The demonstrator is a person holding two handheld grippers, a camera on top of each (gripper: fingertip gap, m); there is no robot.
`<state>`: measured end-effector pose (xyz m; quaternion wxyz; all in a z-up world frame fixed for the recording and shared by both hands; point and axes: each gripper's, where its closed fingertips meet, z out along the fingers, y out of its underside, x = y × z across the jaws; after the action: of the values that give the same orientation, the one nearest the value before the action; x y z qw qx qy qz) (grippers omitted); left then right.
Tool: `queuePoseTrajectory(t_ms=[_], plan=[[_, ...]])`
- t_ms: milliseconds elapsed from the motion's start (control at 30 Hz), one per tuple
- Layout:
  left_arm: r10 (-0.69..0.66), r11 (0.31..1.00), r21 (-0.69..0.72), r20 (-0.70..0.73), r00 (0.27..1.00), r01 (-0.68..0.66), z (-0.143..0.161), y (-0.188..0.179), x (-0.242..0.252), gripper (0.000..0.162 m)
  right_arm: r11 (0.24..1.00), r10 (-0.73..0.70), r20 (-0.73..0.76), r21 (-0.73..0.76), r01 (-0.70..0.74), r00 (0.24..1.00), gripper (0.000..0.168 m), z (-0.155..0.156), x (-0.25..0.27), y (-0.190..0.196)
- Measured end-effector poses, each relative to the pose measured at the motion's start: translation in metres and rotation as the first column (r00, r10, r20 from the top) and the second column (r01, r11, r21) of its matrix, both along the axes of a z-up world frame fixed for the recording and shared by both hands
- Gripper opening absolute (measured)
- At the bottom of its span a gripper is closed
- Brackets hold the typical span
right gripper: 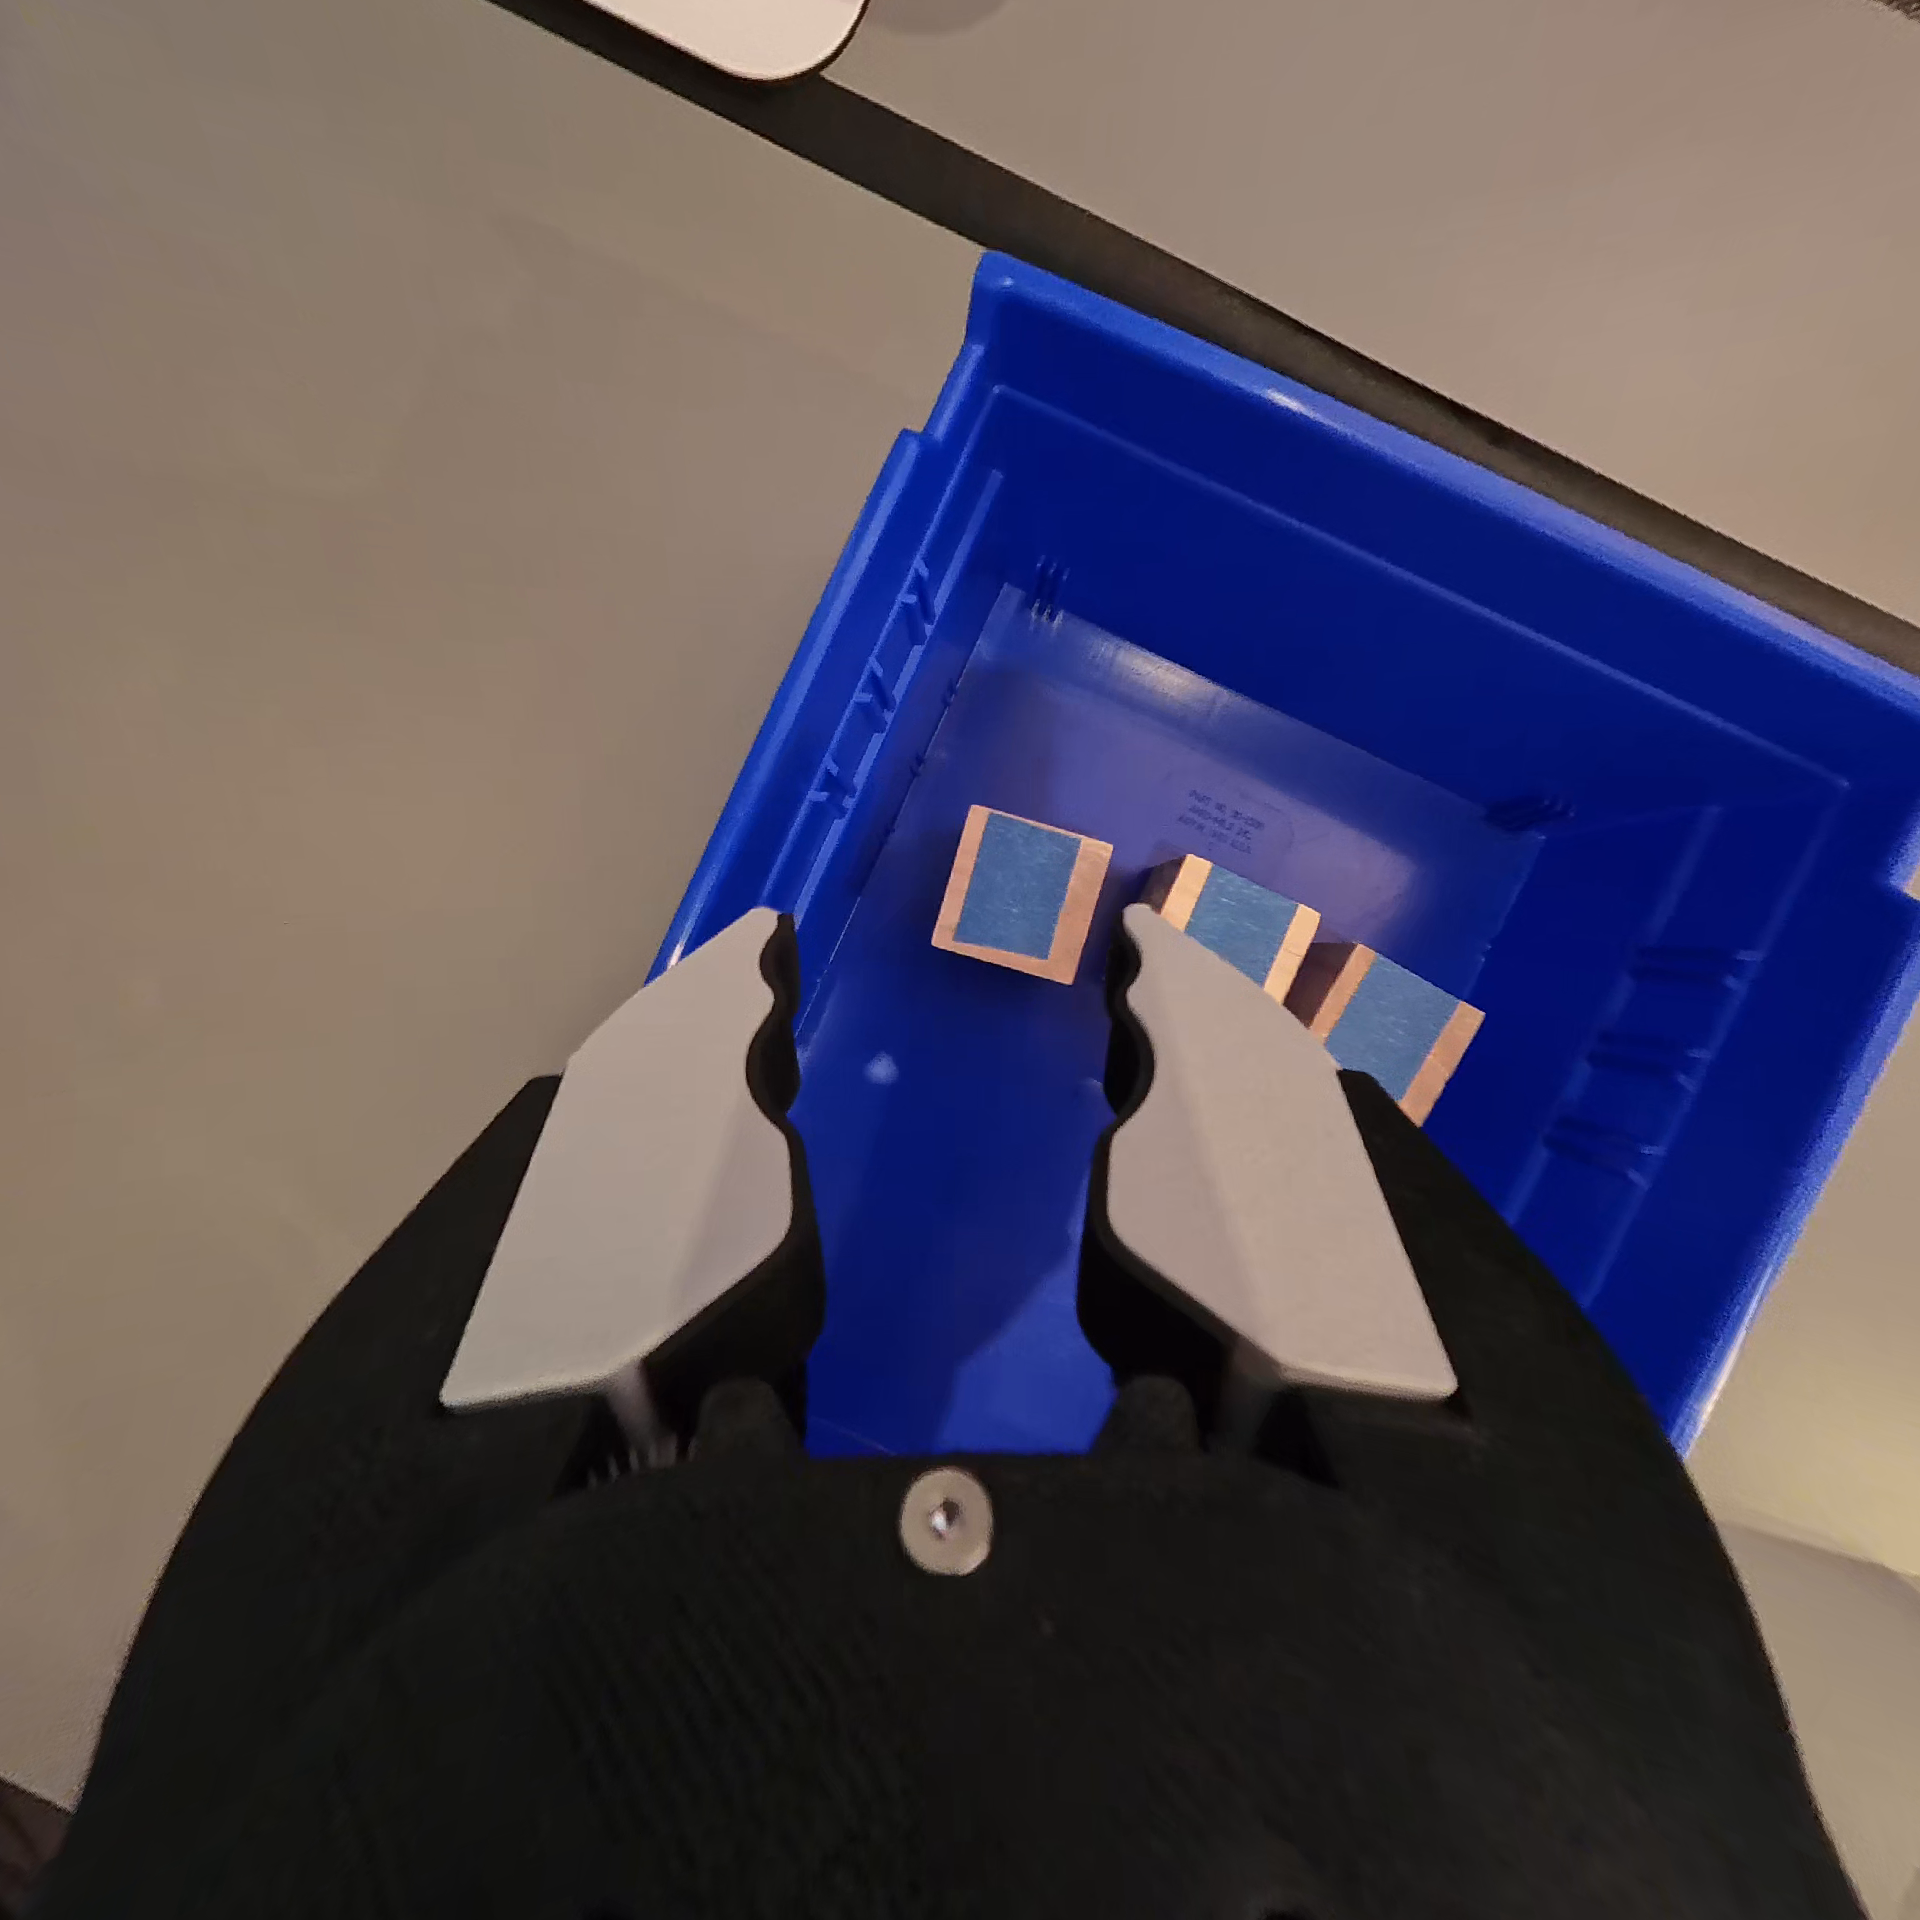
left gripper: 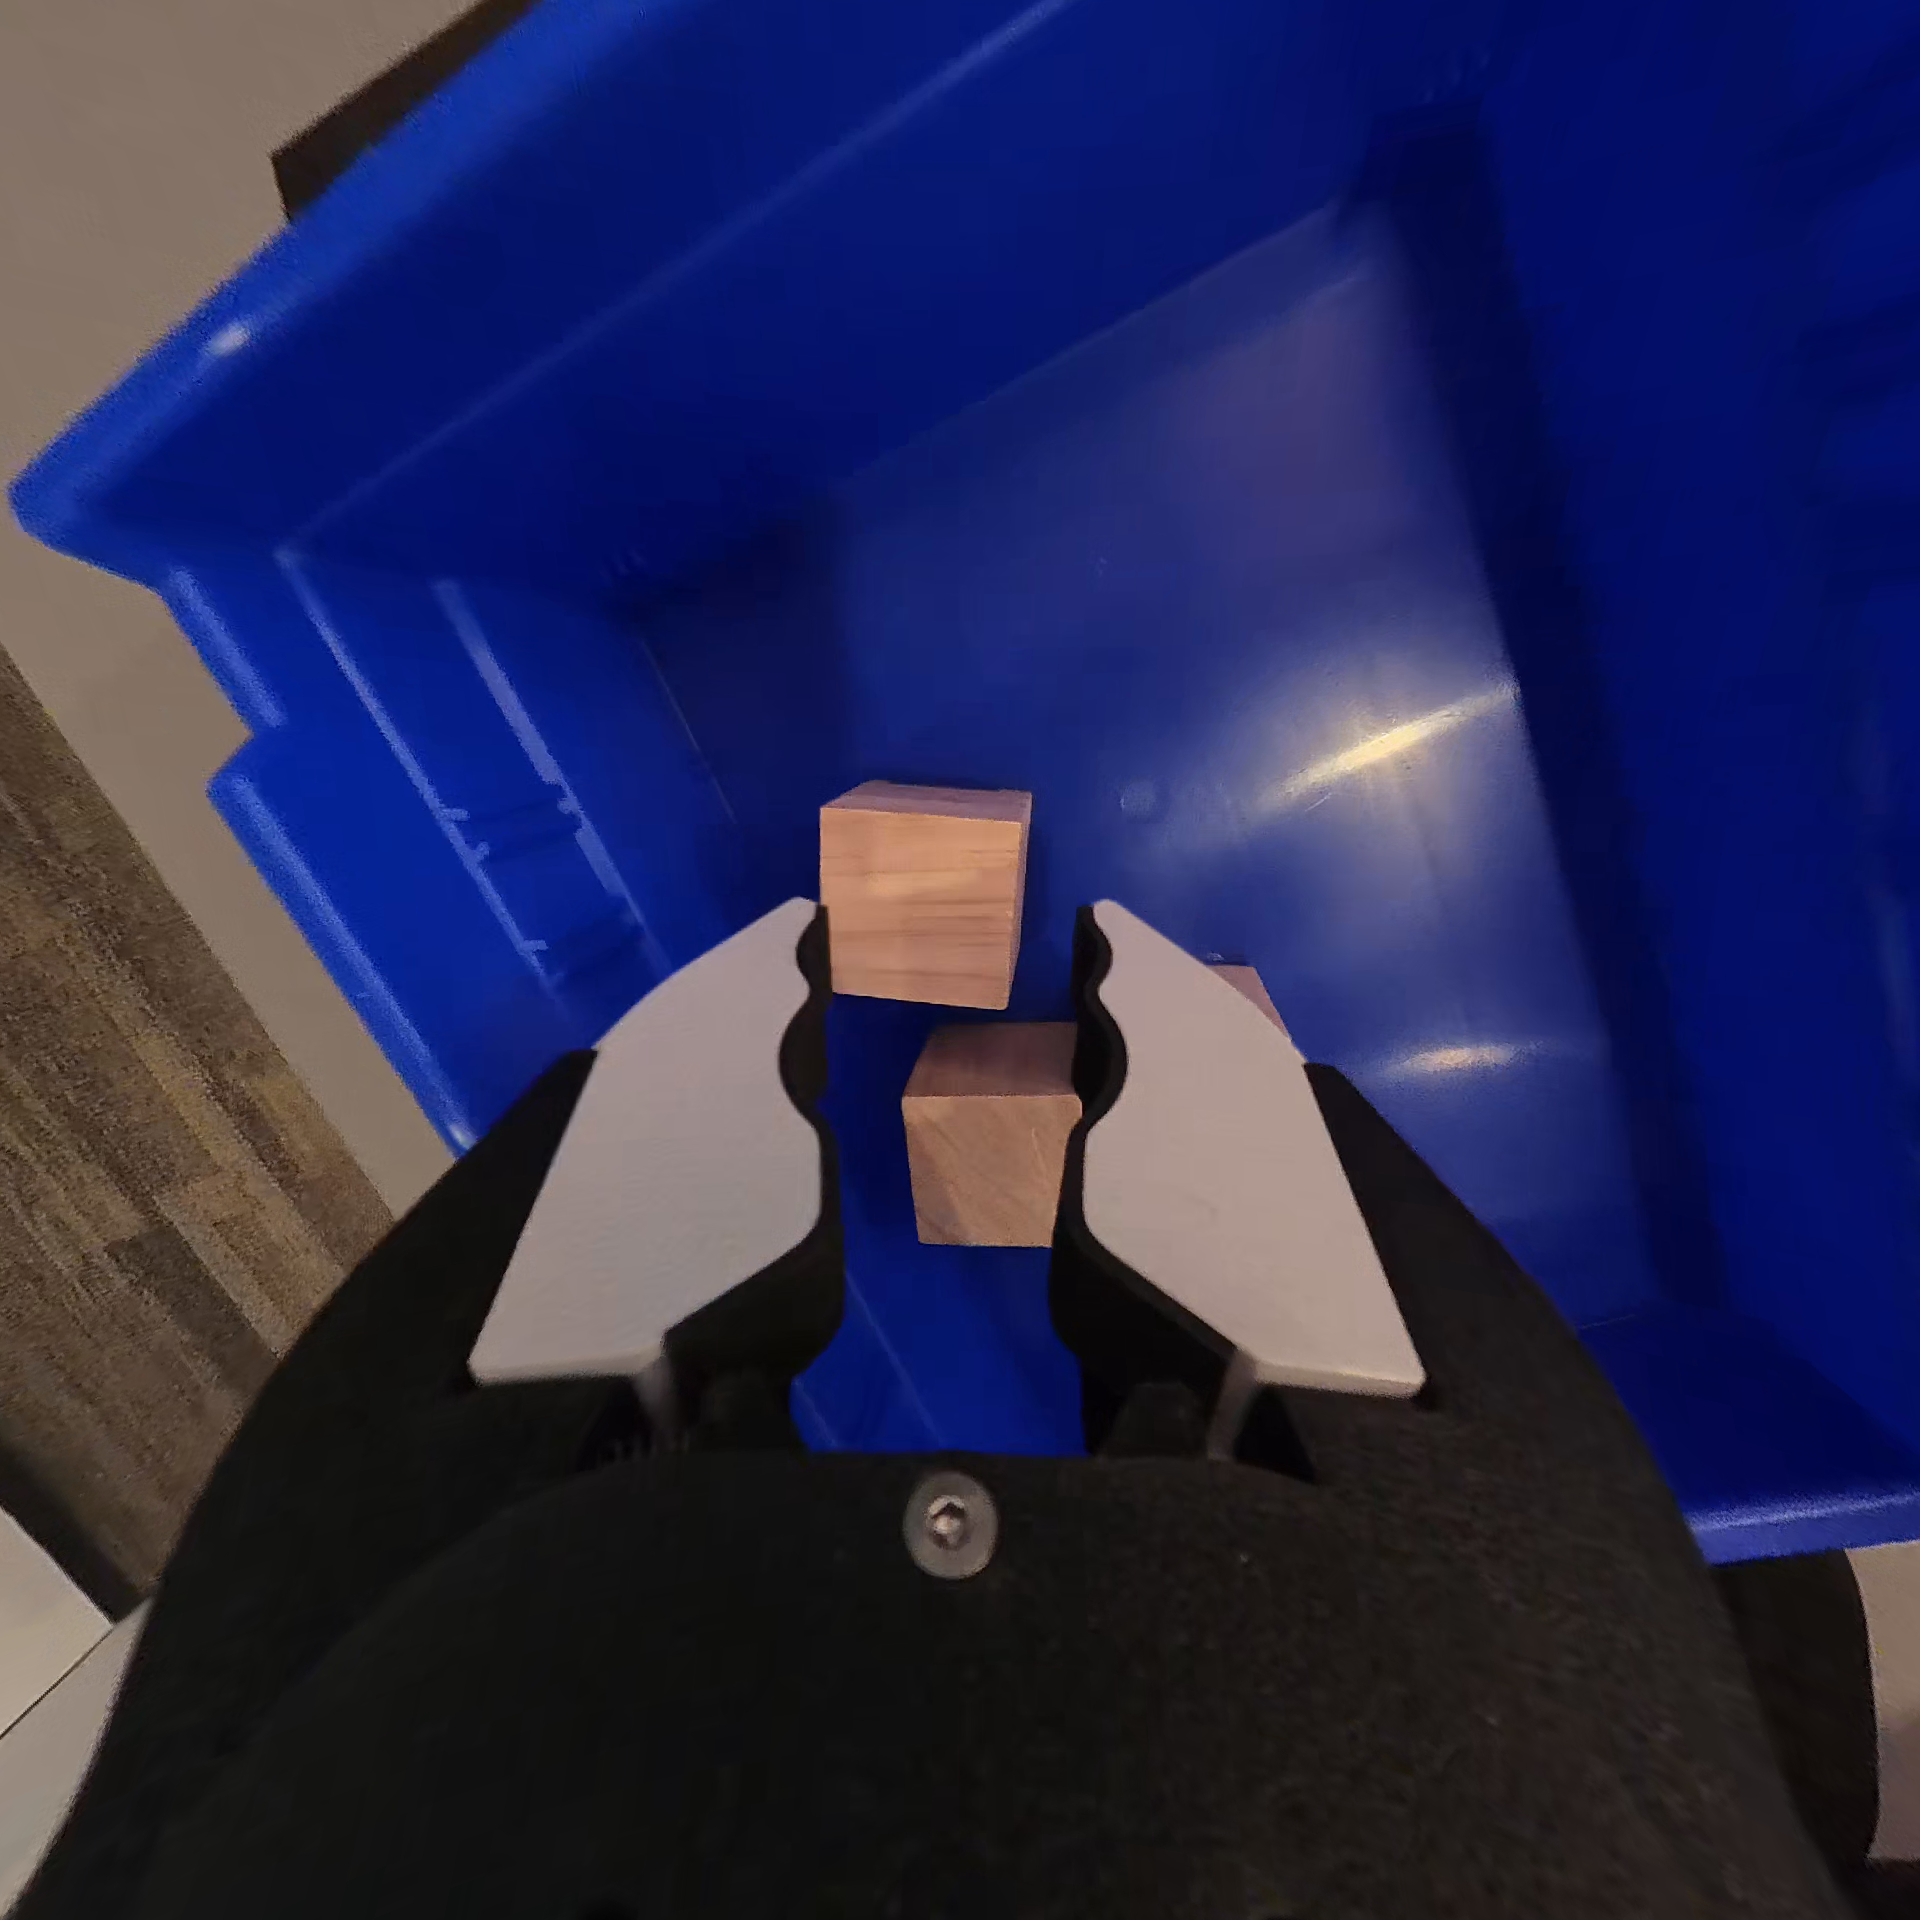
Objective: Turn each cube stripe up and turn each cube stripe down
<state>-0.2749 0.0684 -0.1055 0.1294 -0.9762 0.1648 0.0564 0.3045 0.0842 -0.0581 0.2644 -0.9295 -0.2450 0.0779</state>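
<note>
Jaws of both the left gripper and right gripper stand apart, gripping nothing — plain wooden cubes lie in one blue bin, striped cubes (blue stripe up) in another bin on the bench.

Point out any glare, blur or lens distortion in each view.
Left wrist view: bright streak of glare on the blue bin's floor, motion blur on the bin rim and carpet, cubes fairly sharp. Right wrist view: no strong glare, a dim purplish sheen on the bin floor, soft blur at the picture's edges, wide-angle stretching of the bin walls; striped cubes clear.
</note>
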Motion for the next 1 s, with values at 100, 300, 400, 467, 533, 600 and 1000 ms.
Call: queuePoseTrajectory(t_ms=[100,300,400,467,533,600,1000], plan=[[0.008,1.0,-0.007,-0.011,1.0,-0.008,-0.005,0.003,-0.002,0.046,1.0,0.013,0.017,-0.012,-0.013,1.0,0.058,-0.003,-0.001,-0.002],[0.02,0.998,-0.059,-0.083,0.996,-0.025,-0.02,0.004,-0.013,0.048,0.999,0.037,0.039,-0.038,-0.035,0.999,0.058,-0.01,-0.004,-0.005],[0.029,0.994,-0.099,-0.08,0.996,-0.037,-0.028,0.001,-0.014,0.048,0.998,0.047,0.053,-0.052,-0.044,0.998,0.058,-0.014,-0.006,-0.006],[0.029,0.99,-0.138,-0.088,0.996,-0.041,-0.034,-0.003,-0.015,0.047,0.997,0.051,0.062,-0.059,-0.047,0.997,0.058,-0.016,-0.006,-0.007],[0.026,0.989,-0.144,-0.088,0.996,-0.039,-0.034,-0.003,-0.014,0.046,0.997,0.055,0.067,-0.063,-0.051,0.996,0.058,-0.017,-0.007,-0.007],[0.033,0.99,-0.133,-0.055,0.998,-0.04,-0.028,-0.002,-0.009,0.046,0.997,0.055,0.074,-0.061,-0.051,0.996,0.059,-0.017,-0.007,-0.007],[-0.617,0.754,0.629,0.578,0.534,0.19,0.195,-0.038,0.177,0.046,0.53,0.304,0.173,0.787,-0.317,0.937,0.055,0.139,-0.096,-0.016]])
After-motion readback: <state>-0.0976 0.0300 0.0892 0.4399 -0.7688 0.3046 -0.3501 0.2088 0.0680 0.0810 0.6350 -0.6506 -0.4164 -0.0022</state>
